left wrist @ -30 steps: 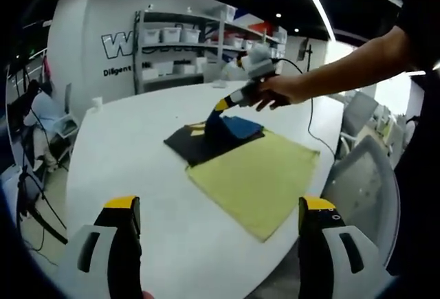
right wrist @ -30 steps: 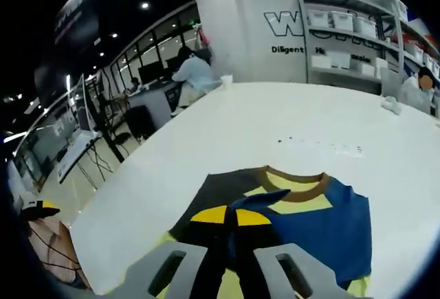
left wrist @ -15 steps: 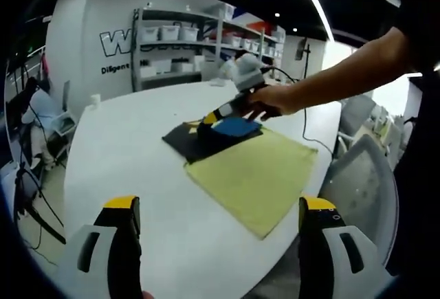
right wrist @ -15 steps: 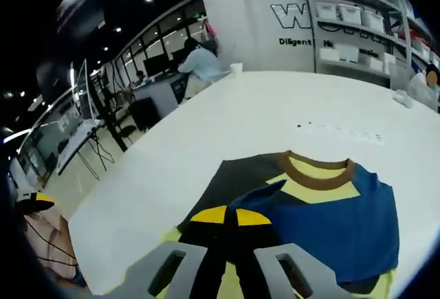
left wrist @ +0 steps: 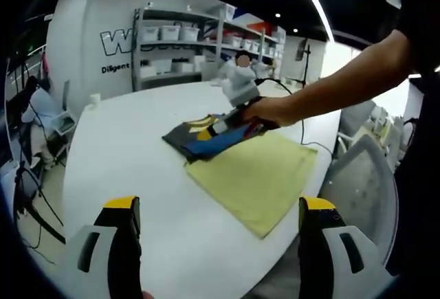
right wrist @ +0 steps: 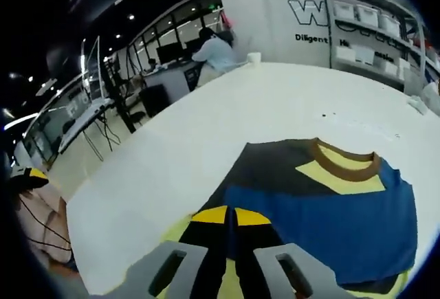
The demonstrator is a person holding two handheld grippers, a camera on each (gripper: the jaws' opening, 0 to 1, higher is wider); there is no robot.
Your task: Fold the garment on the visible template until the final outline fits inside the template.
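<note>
Garment [right wrist: 323,199] of blue, dark grey and pale yellow with a brown collar, lying flat on the white counter [right wrist: 227,113], partly over the far end of the yellow template [left wrist: 256,172]. In the right gripper view, spread from 12 to 3 o'clock ahead of the yellow-tipped jaws, collar toward 1 o'clock. Right hand-held gripper [right wrist: 229,215] pressed together, tips meeting on a dark grey edge of the fabric and pinching it low against the cloth. In the left gripper view, seen at about 12 o'clock, gripped by a person's hand [left wrist: 269,111] on an outstretched arm coming in from 2 o'clock, its tips down on the bunched shirt.

Left hand-held gripper [left wrist: 216,209] spread wide, jaws far apart at 7 and 5 o'clock of its own view, holding nothing and touching nothing, raised above the near edge of the counter, well apart from the garment. Template mostly bare between this gripper and the shirt, running toward 4 o'clock.

Shelving with white bins [left wrist: 172,34] against the back wall at 11 o'clock. Seated person [right wrist: 214,50] at a desk beyond the counter at 12 o'clock in the right gripper view.
</note>
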